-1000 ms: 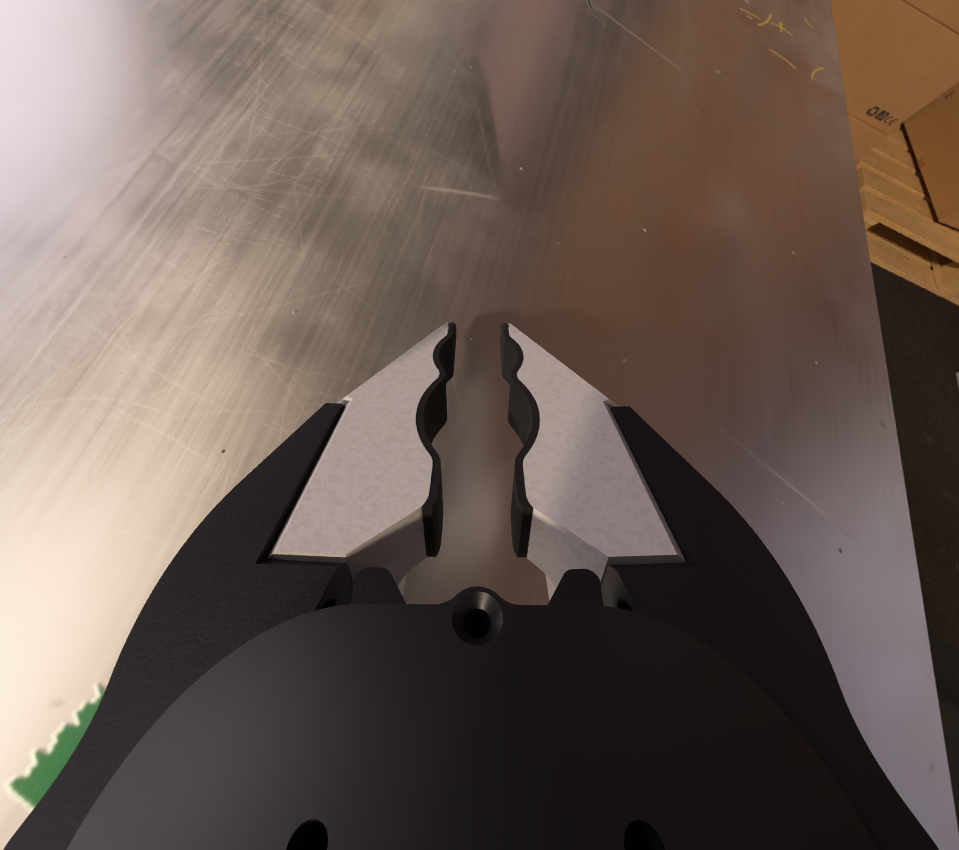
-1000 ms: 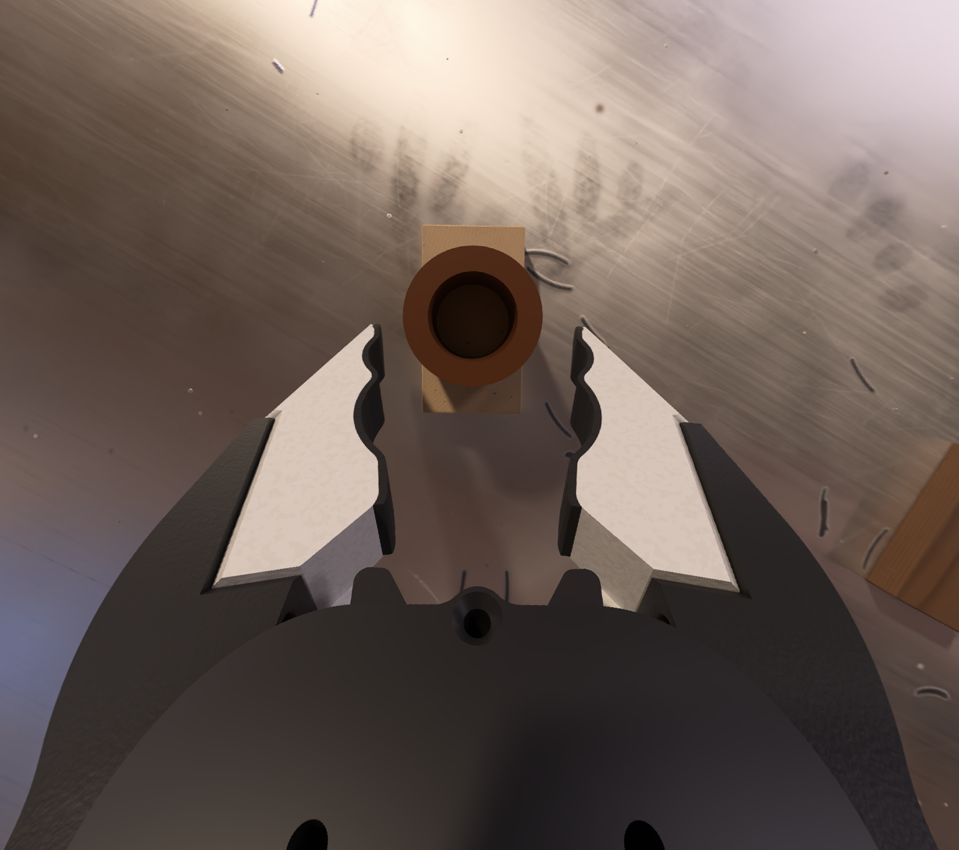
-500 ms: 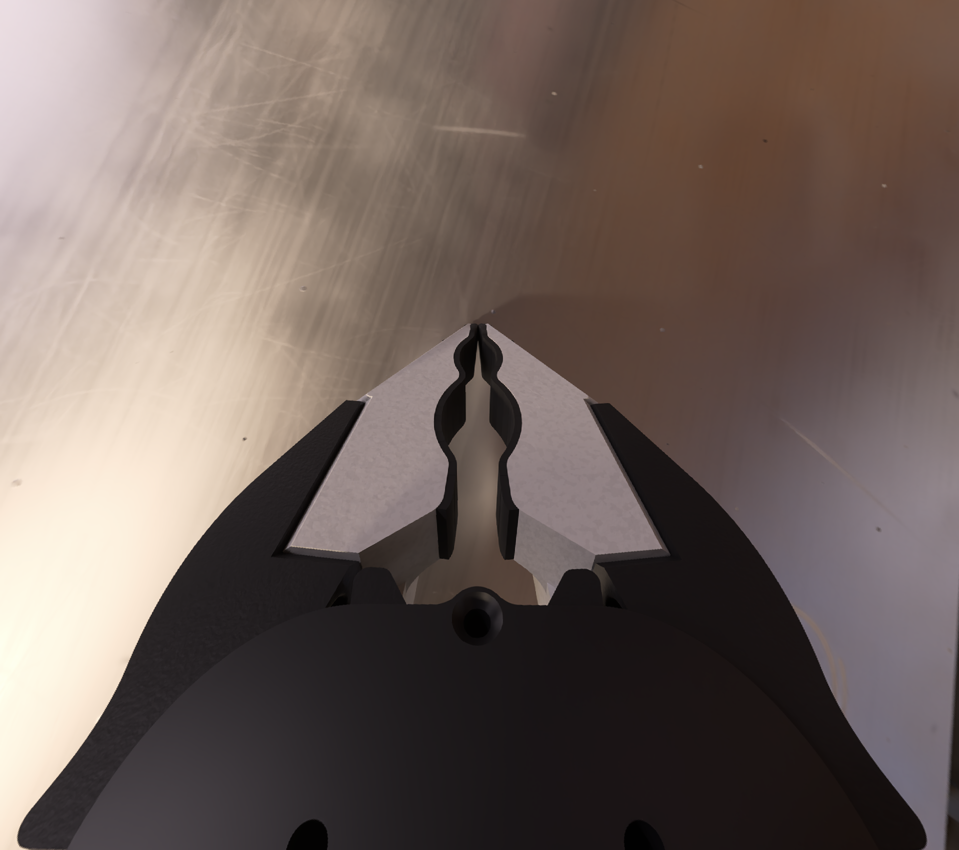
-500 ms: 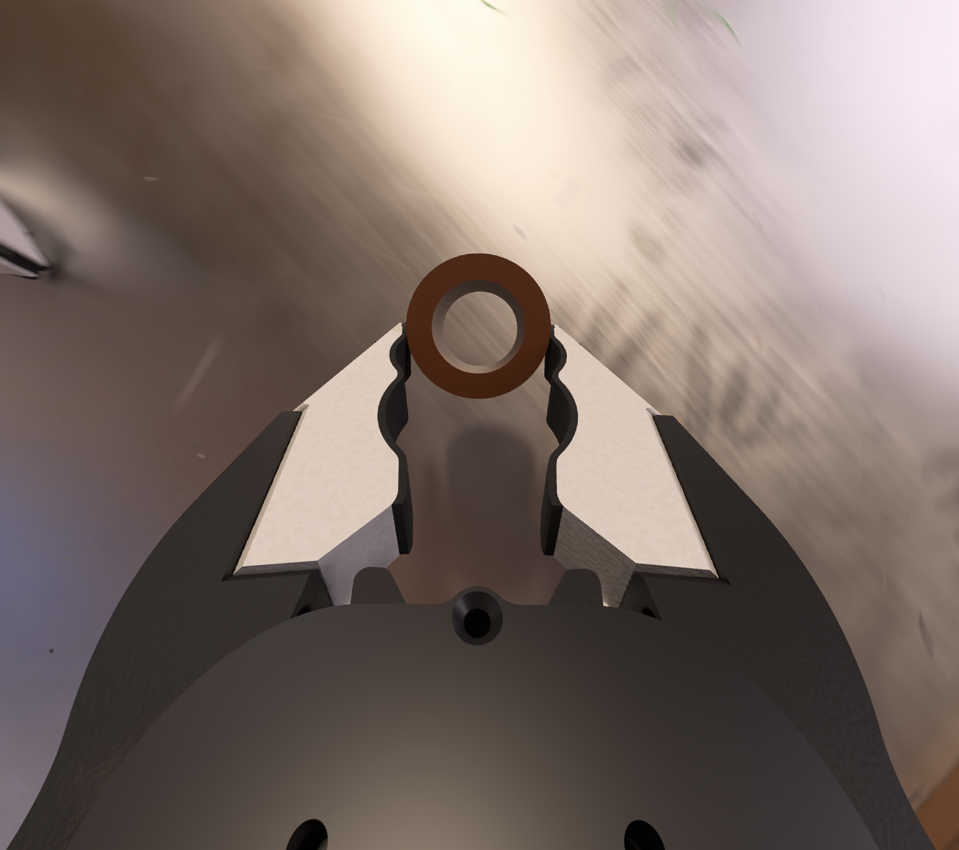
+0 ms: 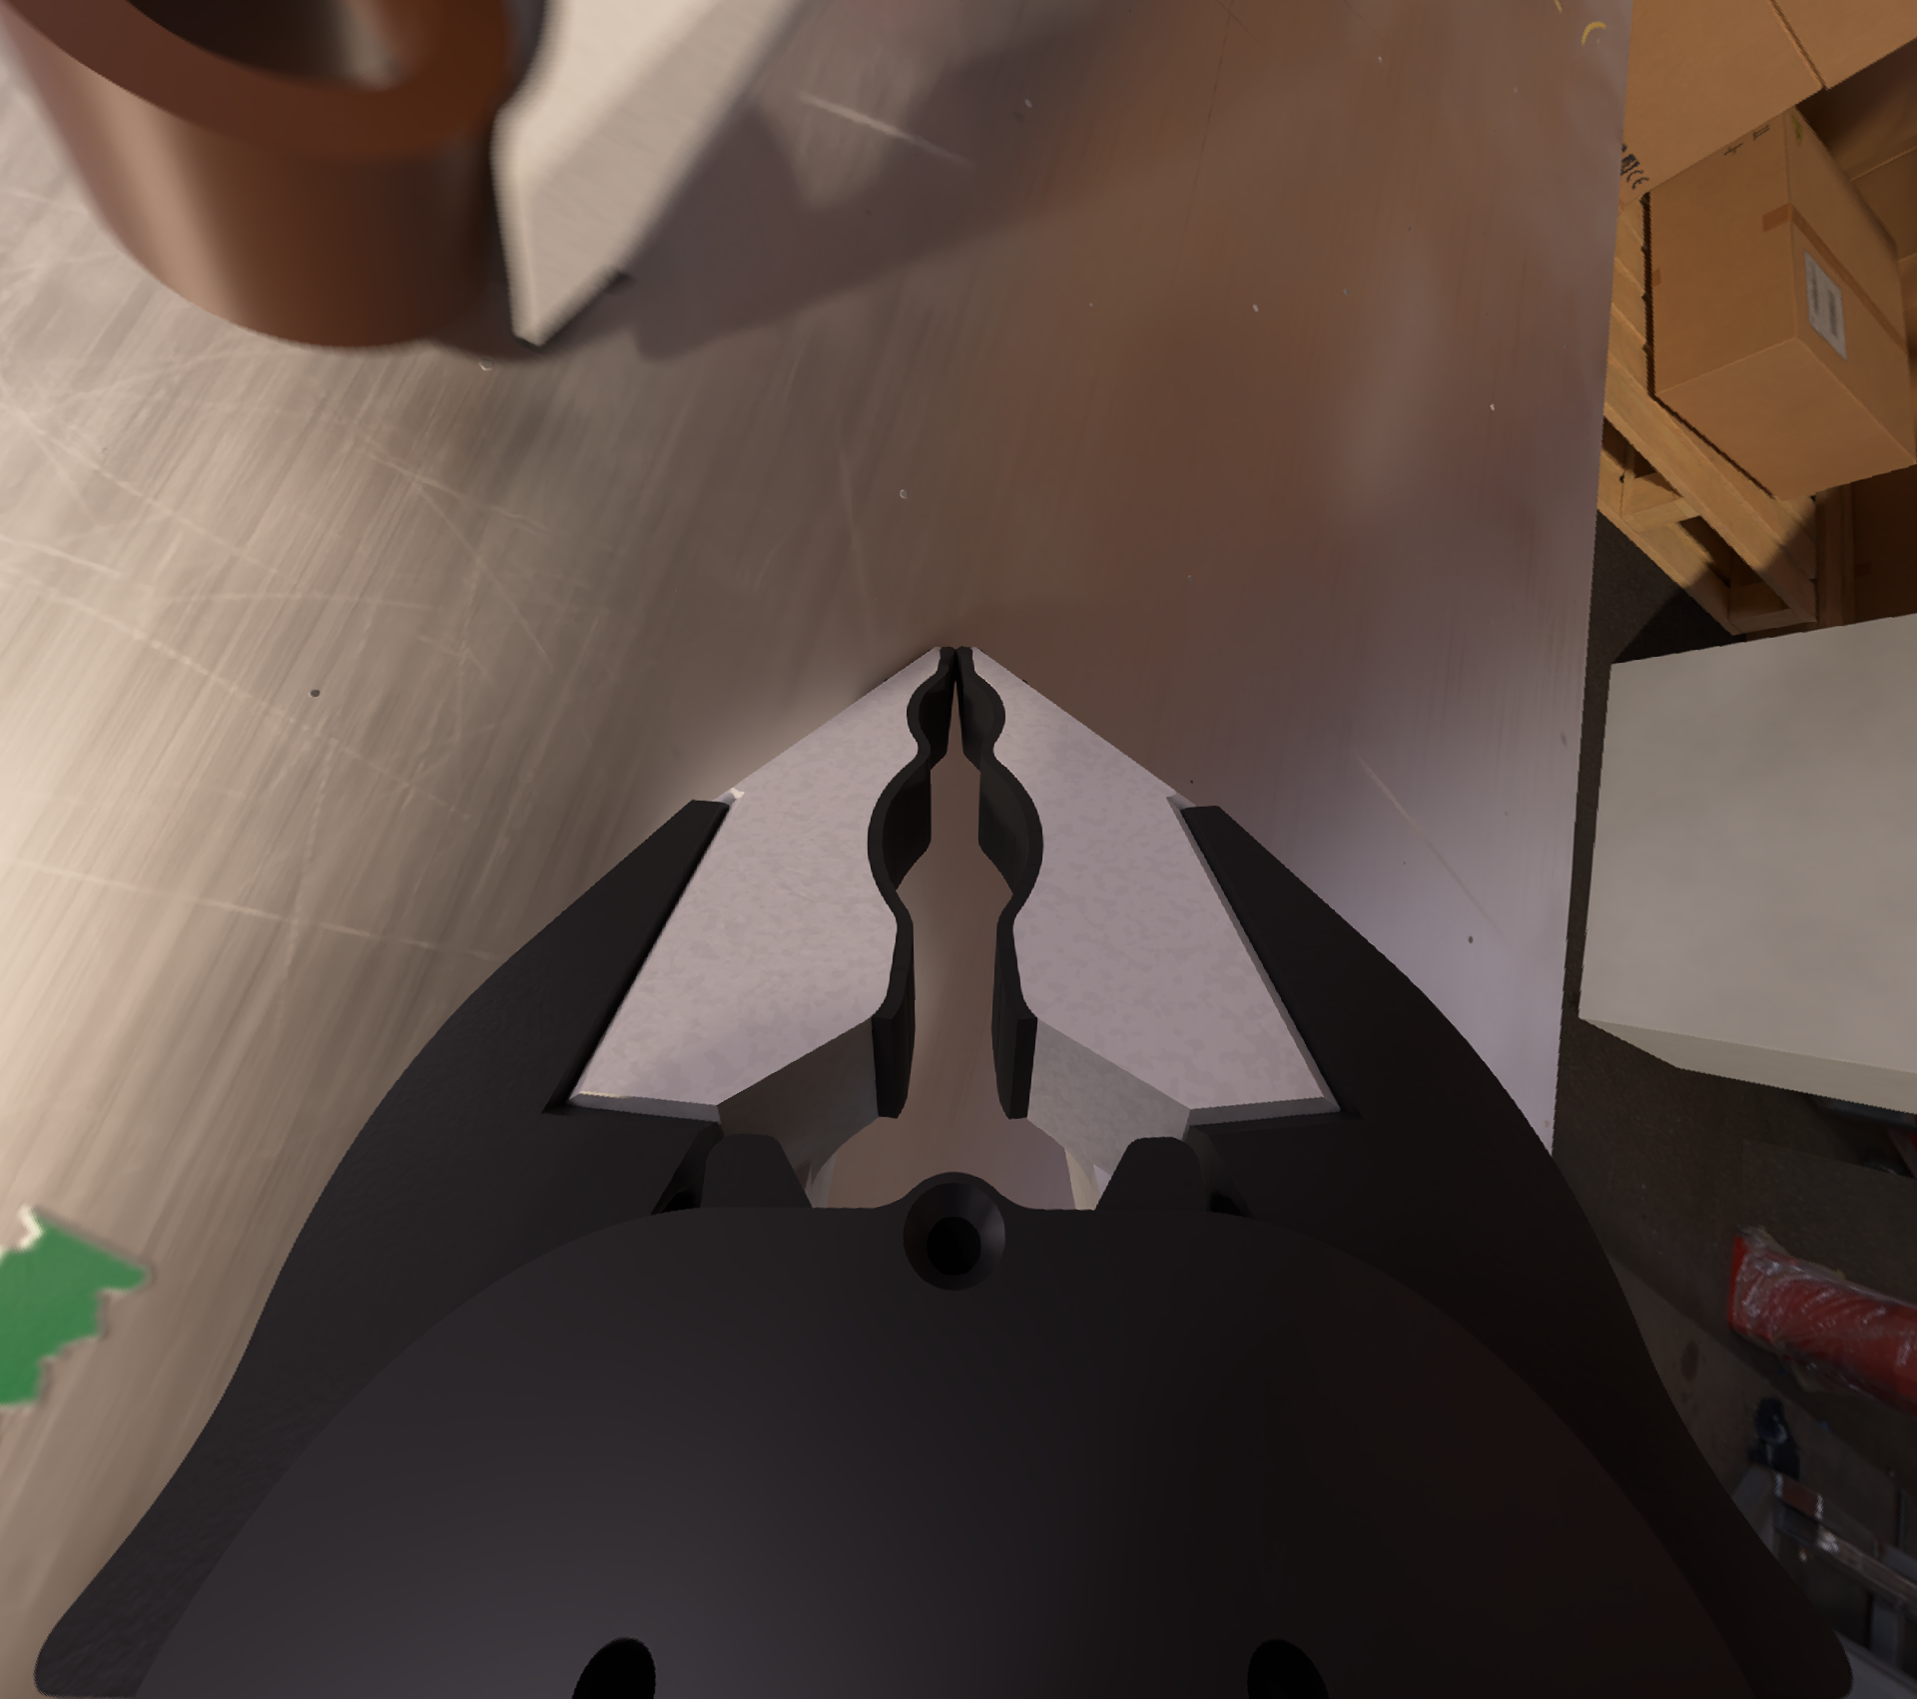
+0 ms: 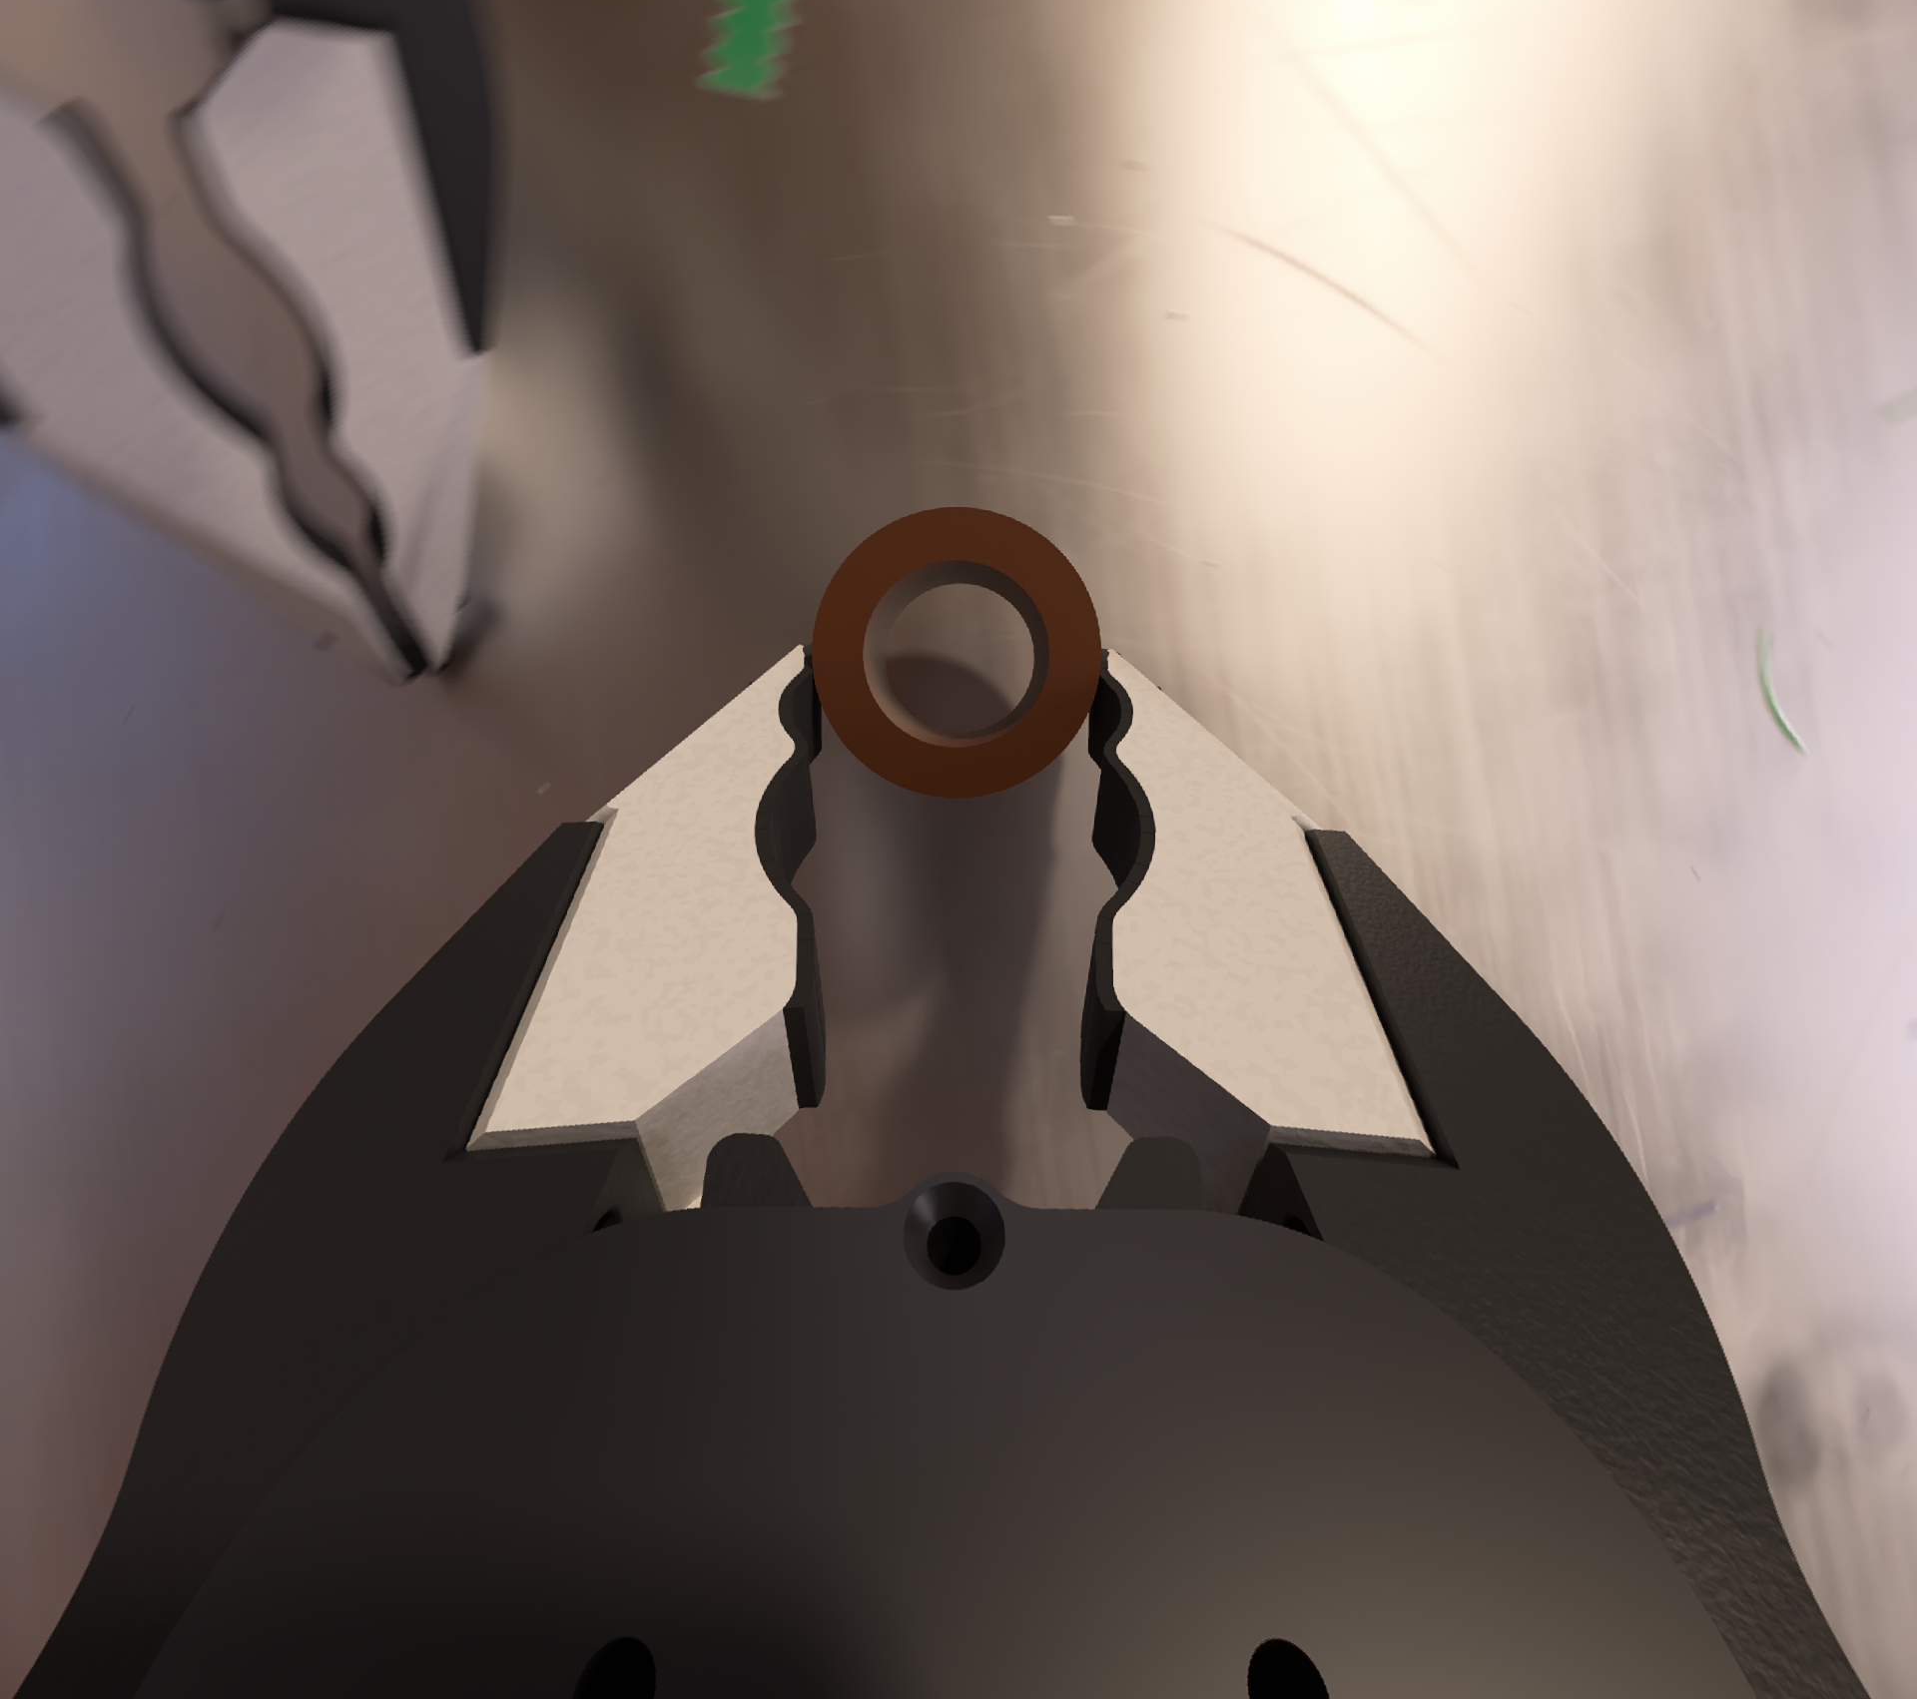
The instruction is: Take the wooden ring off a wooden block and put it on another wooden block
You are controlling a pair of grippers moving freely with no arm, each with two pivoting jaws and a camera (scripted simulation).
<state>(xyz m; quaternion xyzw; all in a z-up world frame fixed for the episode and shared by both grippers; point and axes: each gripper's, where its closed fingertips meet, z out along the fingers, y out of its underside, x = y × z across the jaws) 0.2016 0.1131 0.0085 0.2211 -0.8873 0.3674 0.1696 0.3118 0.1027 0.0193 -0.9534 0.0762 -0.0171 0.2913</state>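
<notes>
My right gripper (image 6: 955, 664) is shut on the brown wooden ring (image 6: 955, 773) and holds it by its sides above the metal table. The ring also shows large in the left wrist view (image 5: 270, 228) at the top left, with one pale finger (image 5: 664, 62) of the right gripper beside it. My left gripper (image 5: 954, 654) is shut and empty, its tips touching over the table. It also shows in the right wrist view (image 6: 415, 664) at the upper left, shut. No wooden block is in view.
The scratched metal table (image 5: 519, 612) ends at its right edge (image 5: 1587, 612). Beyond it are cardboard boxes (image 5: 1763, 280), a white box (image 5: 1763, 861) and a red item (image 5: 1826, 1338). A green jagged mark (image 5: 52, 1307) lies on the table; it also shows in the right wrist view (image 6: 749, 36).
My right gripper closed on the ring, lifted it off the block and carried it toward my left gripper. My left gripper closed fully; the ring and right finger entered its view.
</notes>
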